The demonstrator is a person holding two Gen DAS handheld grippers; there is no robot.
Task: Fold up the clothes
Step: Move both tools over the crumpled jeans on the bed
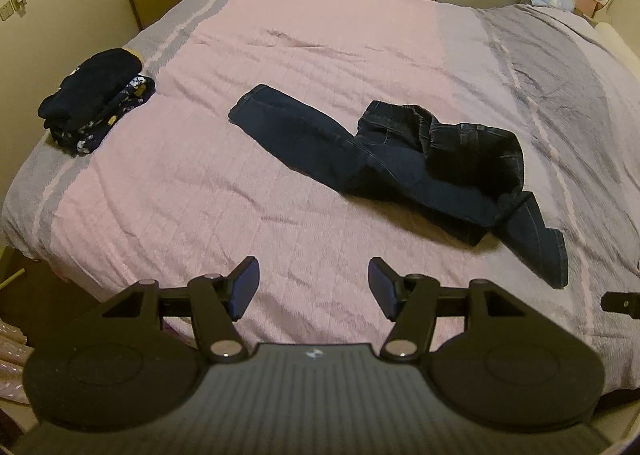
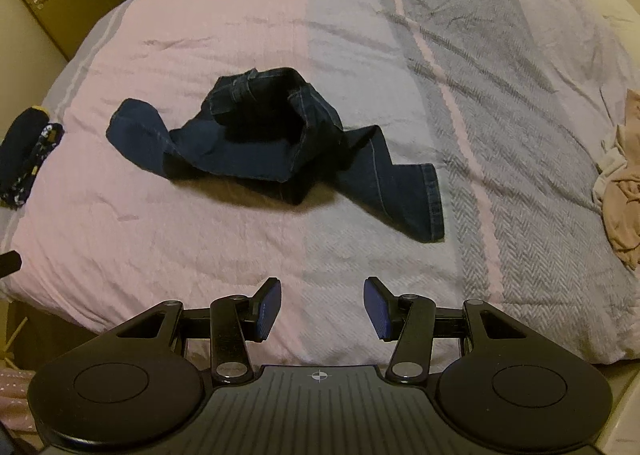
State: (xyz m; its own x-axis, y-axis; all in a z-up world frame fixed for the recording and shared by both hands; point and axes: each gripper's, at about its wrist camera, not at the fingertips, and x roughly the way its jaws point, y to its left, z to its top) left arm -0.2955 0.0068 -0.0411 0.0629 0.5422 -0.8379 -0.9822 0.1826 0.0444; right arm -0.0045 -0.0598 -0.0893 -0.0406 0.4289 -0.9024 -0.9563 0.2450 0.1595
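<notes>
Spread across the bed (image 1: pixel 168 195), crumpled jeans (image 1: pixel 400 159) are lying at twelve o'clock of the left gripper (image 1: pixel 312 287) and right gripper (image 2: pixel 322 307), both hovering wide and empty, seemingly readying to straighten them.

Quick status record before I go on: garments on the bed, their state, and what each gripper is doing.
surface: pink and grey striped bedspread
to fold: dark blue denim jeans, crumpled mid-bed, legs splayed, waist bunched
done pile: folded stack of dark navy clothes, at the bed's left edge
other: beige crumpled garment, at the right edge
left gripper: open, empty, short of the jeans
right gripper: open, empty, short of the jeans
</notes>
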